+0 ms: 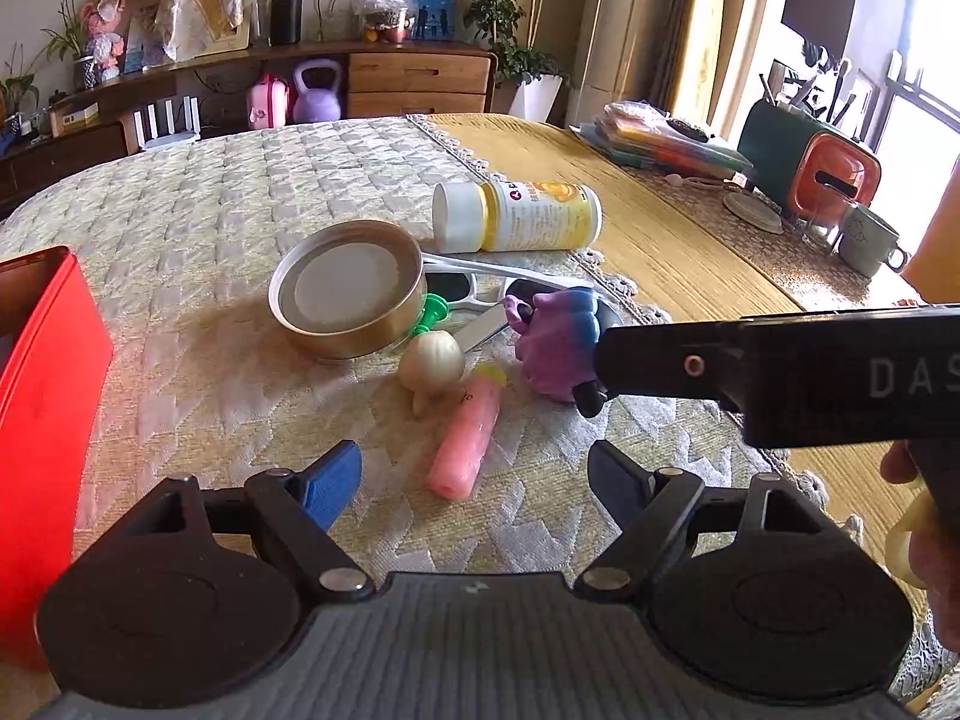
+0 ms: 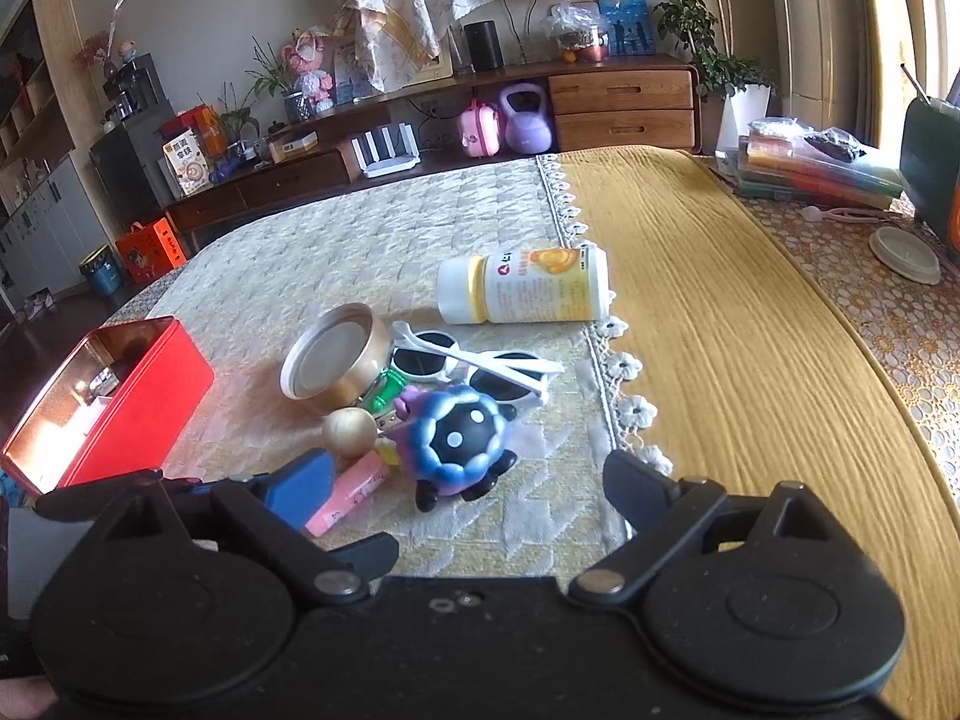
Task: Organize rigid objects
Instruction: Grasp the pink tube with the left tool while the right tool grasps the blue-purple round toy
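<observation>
A cluster of objects lies on the quilted cloth: a gold tin lid (image 1: 348,291) (image 2: 336,360), white sunglasses (image 1: 480,288) (image 2: 474,363), a yellow-white bottle (image 1: 516,217) (image 2: 522,285) on its side, a garlic-shaped toy (image 1: 431,363) (image 2: 350,432), a pink tube (image 1: 465,441) (image 2: 351,492) and a purple-blue figurine (image 1: 555,342) (image 2: 456,441). My left gripper (image 1: 474,474) is open just before the pink tube. My right gripper (image 2: 468,492) is open, close to the figurine; it shows in the left wrist view (image 1: 600,384) touching or nearly touching the toy.
An open red tin box (image 1: 42,396) (image 2: 108,402) stands at the left. Books (image 2: 822,168), a coaster (image 2: 906,255), a mug (image 1: 870,240) and a green-orange holder (image 1: 810,168) sit at the table's right side. A sideboard stands beyond the far edge.
</observation>
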Demonstrator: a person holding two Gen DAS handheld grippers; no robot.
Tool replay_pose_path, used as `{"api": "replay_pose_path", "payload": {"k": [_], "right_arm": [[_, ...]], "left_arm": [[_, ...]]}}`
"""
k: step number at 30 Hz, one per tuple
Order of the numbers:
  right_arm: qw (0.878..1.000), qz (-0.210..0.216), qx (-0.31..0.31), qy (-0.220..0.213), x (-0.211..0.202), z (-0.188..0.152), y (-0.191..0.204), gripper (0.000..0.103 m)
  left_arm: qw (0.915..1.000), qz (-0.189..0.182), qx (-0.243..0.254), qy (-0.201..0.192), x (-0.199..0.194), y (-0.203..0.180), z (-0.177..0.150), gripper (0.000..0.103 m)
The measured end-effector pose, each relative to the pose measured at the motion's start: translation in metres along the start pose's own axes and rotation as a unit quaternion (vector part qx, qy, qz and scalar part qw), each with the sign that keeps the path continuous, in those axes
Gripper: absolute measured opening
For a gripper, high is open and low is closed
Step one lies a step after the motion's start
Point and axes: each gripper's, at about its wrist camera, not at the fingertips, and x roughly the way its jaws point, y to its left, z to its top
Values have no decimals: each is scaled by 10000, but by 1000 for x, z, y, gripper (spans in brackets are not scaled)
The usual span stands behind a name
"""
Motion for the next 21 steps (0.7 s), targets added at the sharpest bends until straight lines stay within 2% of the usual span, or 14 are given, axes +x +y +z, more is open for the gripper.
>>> {"api": "replay_pose_path", "payload": {"k": [3, 5, 9, 14, 21], "right_arm": [[10000, 43, -4, 62, 11, 3, -1, 90], [9999, 31, -40, 102, 18, 4, -1, 86], [9998, 41, -11, 181, 29, 6, -1, 81], [9997, 43, -26, 251, 37, 6, 1, 73], [9997, 102, -59, 236, 40, 7, 5, 59]], "left_arm": [[9999, -4, 87, -66, 3, -2, 0, 82], [9999, -8, 139, -66, 5, -3, 1, 70], [9998, 32, 169, -118, 7, -3, 2, 61], [9996, -28, 238, -142, 10, -4, 4, 43], [9995, -17, 285, -149, 13, -5, 5, 32]]}}
